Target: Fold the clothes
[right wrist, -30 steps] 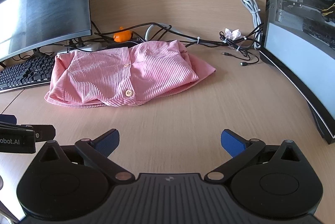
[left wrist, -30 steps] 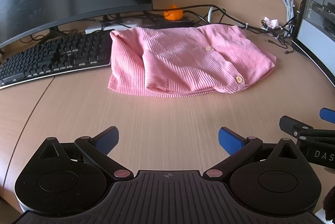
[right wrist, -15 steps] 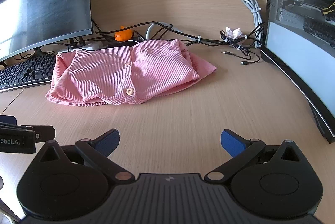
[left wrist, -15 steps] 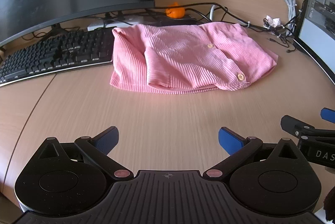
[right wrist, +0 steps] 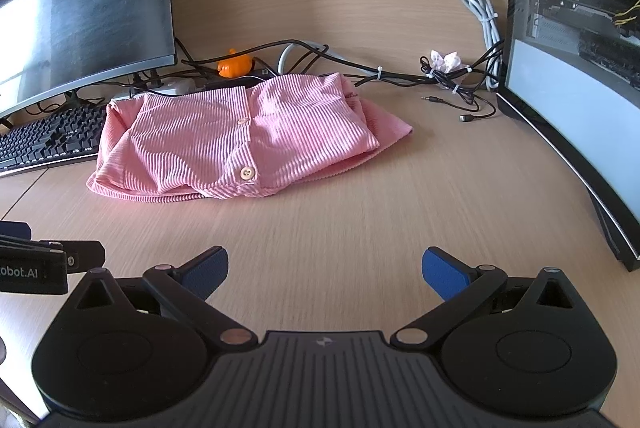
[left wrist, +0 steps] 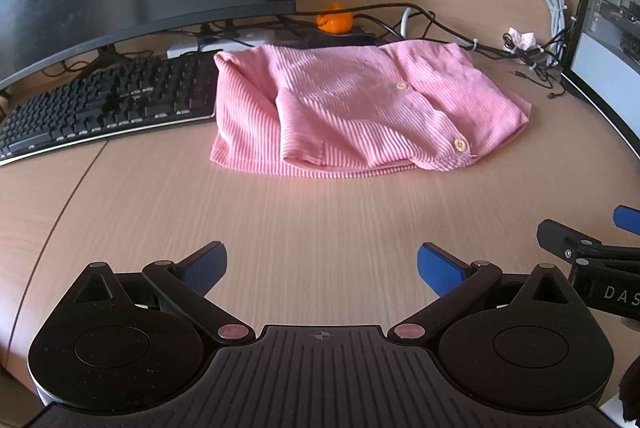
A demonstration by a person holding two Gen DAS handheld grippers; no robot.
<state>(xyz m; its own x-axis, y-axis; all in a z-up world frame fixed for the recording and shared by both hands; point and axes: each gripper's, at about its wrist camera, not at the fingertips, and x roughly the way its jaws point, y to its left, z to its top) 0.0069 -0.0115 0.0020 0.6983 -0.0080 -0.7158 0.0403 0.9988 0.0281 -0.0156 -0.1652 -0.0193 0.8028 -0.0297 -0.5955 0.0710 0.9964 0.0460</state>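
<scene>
Left hand-held gripper [left wrist: 320,268]: fingers spread wide, nothing between them, low over bare counter [left wrist: 120,211]. Right hand-held gripper [right wrist: 325,272]: likewise spread and empty, just beside the left.

Pink ribbed shirt [left wrist: 360,111] lies ahead of both, well apart from the fingertips, already bundled into a rough rectangle with two buttons showing. Long axis runs left–right across the counter. It sits ahead-right of the left gripper and ahead-left of the right one, so roughly between them; neither looks clearly nearer.

Beyond: keyboard [left wrist: 104,99] touching or just beside the shirt's left edge (hard to tell), cables [right wrist: 400,71] and an orange object [right wrist: 235,64] behind.
</scene>
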